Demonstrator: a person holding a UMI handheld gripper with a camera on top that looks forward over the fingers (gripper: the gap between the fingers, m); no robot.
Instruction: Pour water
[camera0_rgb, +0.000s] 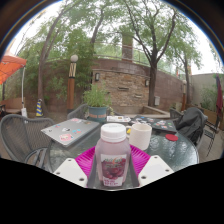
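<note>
Gripping a bottle (113, 156), the tool (113, 172) has both white fingers (72, 170) pressed against the bottle's sides, magenta pads (87, 157) showing at either flank. At far left stands a metal chair (20, 135). A laptop (70, 131) covered in stickers lies on the glass tabletop (170, 150) left of the bottle. Behind it sits a potted plant (97, 100). A white mug (141, 134) stands just beyond the bottle, to its right. Further right rests a dark bag (190, 122).
</note>
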